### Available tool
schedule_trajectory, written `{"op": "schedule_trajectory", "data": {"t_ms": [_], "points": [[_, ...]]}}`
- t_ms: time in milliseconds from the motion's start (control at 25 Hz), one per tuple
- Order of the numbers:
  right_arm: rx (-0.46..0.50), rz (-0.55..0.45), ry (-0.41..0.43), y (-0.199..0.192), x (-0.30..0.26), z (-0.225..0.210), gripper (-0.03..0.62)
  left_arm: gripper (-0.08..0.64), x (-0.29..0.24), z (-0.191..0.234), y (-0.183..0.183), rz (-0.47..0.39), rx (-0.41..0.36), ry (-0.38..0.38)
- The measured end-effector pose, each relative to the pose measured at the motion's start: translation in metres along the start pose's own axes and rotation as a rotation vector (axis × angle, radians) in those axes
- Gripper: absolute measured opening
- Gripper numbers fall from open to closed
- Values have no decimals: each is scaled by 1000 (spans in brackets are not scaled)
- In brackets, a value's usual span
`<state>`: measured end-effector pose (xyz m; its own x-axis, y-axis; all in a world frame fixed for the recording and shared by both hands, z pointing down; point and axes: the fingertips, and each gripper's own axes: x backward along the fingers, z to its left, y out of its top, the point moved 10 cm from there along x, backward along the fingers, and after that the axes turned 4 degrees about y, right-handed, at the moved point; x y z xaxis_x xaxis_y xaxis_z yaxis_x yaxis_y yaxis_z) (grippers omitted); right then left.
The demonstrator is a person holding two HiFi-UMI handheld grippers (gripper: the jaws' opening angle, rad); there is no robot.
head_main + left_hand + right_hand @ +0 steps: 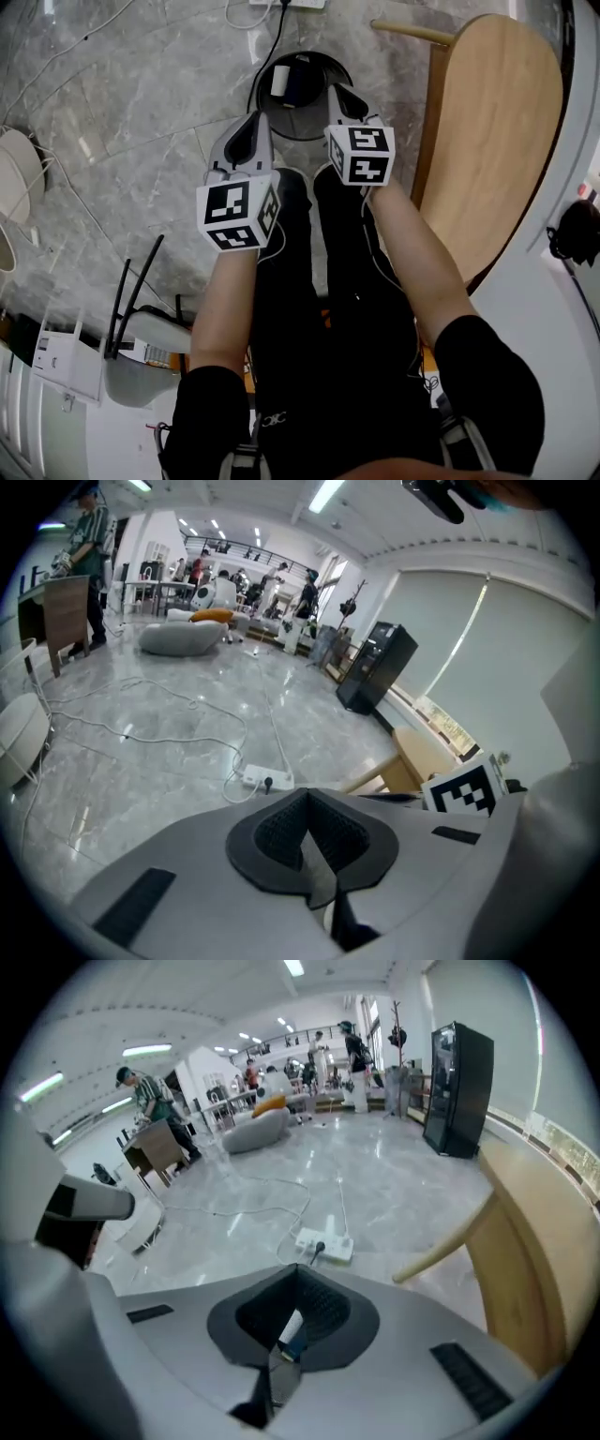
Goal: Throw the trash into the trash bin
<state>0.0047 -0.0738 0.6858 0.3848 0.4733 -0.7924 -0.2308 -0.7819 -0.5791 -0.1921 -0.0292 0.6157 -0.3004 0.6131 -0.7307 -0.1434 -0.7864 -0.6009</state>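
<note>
- Over the trash bin (323, 58) on the grey stone floor, both grippers are held side by side and pointed steeply down.
- The task is judged to be complete or nearly so. A white piece of trash (280, 80) is seen lying inside the bin beside a darker bluish item, and nothing is carried by either gripper.
- The right gripper (339, 98) is positioned above the right part of the bin. Its fingers (323, 1309) are pressed together, and nothing is pinched between the pads.
- A white and blue sliver (289, 1327) is visible through the slot beneath the closed right fingers. It is judged to be the trash lying in the bin below, well apart from the pads and not held.
- The left gripper (251, 131) is held at the near left rim of the bin. Its fingers (277, 834) are likewise closed against each other, with nothing between them.
- The trash therefore lies below and ahead of both sets of fingertips and is touched by neither.
- Only withdrawal of the grippers is judged to remain. Whether more trash waits elsewhere cannot be told from these views.
- A wooden chair (492, 131) stands just to the right of the bin and is to be avoided when the right gripper is drawn back.
</note>
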Motion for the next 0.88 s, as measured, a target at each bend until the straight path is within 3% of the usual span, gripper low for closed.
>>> {"op": "schedule_trajectory", "data": {"t_ms": [280,440,600,880], "points": [[19,-225,12,84,134,-4,12,11,72,-61,67,-119,14,5],[24,-385,51,150,224,1,12,11,119,-103,132,-191,10,-3],[-29,-456,136,198,329,14,12,11,200,-161,197,-264,-47,5],[67,-660,115,275,490,27,11,11,334,-245,282,-471,-104,-53]]}}
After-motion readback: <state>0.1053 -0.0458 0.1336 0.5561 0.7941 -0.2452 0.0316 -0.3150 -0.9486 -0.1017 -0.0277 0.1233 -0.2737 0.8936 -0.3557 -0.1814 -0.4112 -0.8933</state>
